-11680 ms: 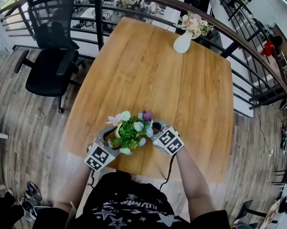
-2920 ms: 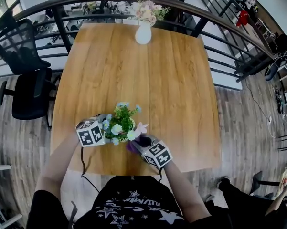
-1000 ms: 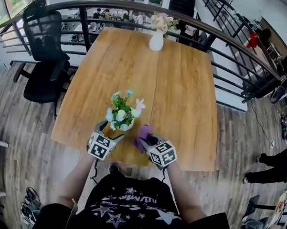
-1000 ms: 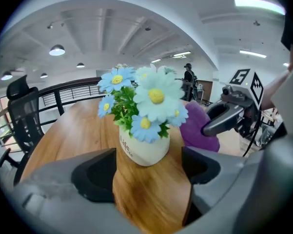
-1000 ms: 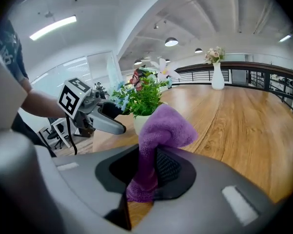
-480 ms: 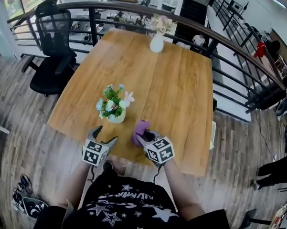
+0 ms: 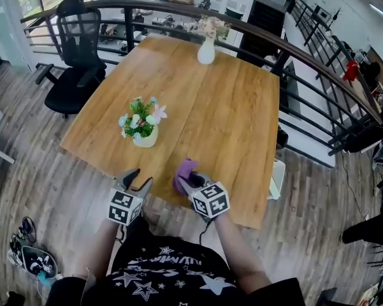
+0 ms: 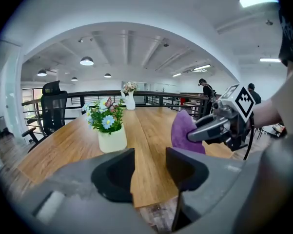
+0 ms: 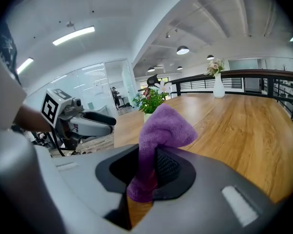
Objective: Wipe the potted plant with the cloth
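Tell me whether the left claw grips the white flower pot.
No: the left claw, whose jaws have just been closing with nothing between them, is apart from the white flower pot.

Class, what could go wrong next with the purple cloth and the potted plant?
1. The right gripper pinches only one fold of the purple cloth; the loose rest might slip out mid-wipe.
2. The potted plant stands free on the table; the left gripper, whose jaws have just been closing on nothing, is away from it, so a wipe might tip it.
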`<state>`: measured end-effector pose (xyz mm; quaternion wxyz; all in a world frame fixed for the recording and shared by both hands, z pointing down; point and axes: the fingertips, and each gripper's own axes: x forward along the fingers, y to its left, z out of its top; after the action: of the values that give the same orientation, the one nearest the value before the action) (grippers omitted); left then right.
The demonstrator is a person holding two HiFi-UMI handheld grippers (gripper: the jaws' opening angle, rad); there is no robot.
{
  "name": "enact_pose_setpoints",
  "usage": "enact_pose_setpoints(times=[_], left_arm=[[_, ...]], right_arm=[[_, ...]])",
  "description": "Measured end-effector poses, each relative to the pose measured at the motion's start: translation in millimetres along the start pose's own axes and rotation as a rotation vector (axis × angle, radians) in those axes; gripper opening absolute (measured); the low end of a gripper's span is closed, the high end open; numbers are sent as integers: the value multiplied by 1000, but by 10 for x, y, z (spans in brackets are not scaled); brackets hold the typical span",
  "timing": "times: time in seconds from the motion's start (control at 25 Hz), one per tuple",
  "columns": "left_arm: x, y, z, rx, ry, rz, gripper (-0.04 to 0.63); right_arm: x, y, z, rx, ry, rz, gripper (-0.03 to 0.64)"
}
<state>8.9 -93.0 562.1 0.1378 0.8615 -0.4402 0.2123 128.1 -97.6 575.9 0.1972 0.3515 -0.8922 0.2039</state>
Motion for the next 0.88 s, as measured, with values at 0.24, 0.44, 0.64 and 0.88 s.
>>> enact_pose_setpoints(times=[0.24,0.44,0.64,0.88], left_arm=[[-313,-406,67,-31,-63,62,119],[-608,-625,-11,-43,-83,117,91],[-817,-946,-94,-60,-85,160,51],[-1014,-1045,-127,-74,-103,182,29]], right_arm=[[-435,148,-98,-16,-25,32,75],[-661,296,-224,-35,-30,56,75],[-912,323,-426,-38,-19,79,75],[-1059,408,-448,-29,-42,83,75]])
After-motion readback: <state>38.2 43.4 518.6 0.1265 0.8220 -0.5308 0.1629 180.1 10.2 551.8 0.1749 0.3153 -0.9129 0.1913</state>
